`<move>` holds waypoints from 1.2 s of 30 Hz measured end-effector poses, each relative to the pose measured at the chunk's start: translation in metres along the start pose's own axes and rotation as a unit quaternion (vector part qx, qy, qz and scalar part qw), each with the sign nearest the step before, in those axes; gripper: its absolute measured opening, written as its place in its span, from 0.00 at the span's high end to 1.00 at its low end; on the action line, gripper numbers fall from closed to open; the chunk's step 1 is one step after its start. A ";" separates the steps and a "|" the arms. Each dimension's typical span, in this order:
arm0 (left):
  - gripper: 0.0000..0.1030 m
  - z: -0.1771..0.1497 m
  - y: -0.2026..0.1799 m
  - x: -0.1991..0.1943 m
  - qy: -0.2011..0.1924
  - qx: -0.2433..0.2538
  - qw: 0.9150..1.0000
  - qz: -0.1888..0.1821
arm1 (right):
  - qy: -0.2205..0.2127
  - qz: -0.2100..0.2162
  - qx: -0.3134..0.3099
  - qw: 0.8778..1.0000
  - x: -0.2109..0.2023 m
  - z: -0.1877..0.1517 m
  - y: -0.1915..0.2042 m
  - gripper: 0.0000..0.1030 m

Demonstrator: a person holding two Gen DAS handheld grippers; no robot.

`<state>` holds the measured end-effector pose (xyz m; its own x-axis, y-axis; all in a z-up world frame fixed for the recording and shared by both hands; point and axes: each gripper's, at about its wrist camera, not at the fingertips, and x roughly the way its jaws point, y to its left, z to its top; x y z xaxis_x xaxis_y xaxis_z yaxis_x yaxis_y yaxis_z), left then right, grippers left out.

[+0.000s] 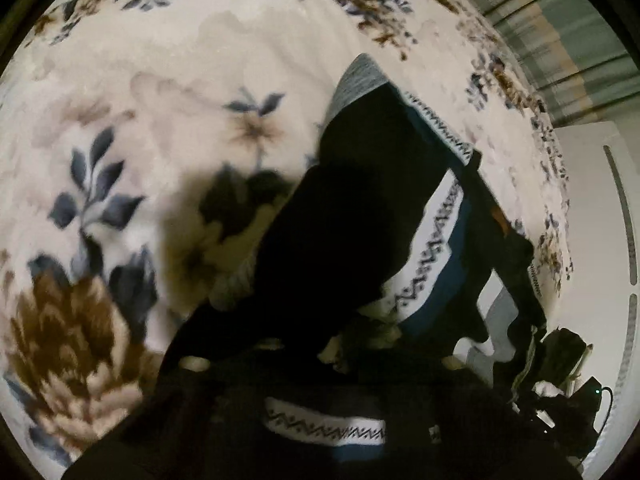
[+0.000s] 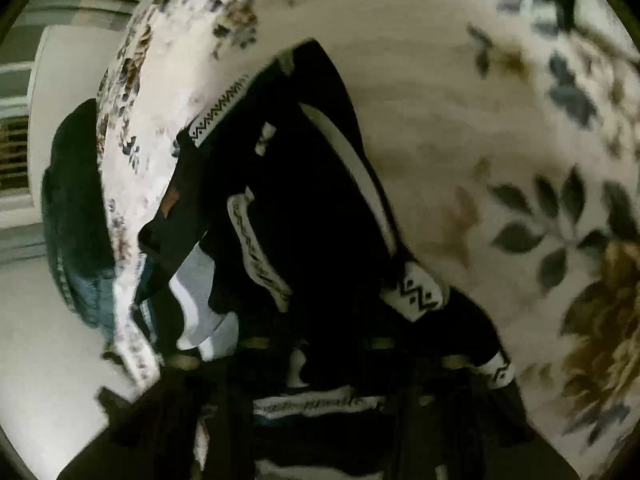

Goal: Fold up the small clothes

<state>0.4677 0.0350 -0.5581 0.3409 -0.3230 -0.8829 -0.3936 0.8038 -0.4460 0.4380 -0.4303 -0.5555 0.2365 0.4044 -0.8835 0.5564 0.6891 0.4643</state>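
A small dark garment (image 1: 352, 216) with white zigzag-patterned bands and a grey cuff hangs lifted above the floral blanket (image 1: 160, 100). It fills the lower middle of both views (image 2: 304, 208). My left gripper (image 1: 320, 360) is at the bottom of the left wrist view, covered by the cloth and shut on it. My right gripper (image 2: 320, 364) is likewise buried in the cloth and shut on it. The fingers of both are mostly hidden by dark fabric. The right gripper's body (image 1: 560, 364) shows at the lower right of the left wrist view.
The blanket (image 2: 500, 140) covers a bed whose edge runs along the right of the left view and the left of the right view. A dark green cloth (image 2: 76, 216) hangs off the bed's edge. A white wall and curtains (image 1: 576, 48) lie beyond.
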 end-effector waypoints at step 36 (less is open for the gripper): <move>0.93 -0.019 0.076 -0.014 -0.072 -0.119 0.986 -0.088 | 0.172 -0.008 -0.498 0.850 0.211 -0.043 0.398 0.98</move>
<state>0.4164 0.0912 -0.5822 0.5329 -0.3592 -0.7661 -0.5005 0.5963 -0.6277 0.6748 -0.0446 -0.5547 -0.1059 0.4243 -0.8993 -0.4336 0.7942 0.4258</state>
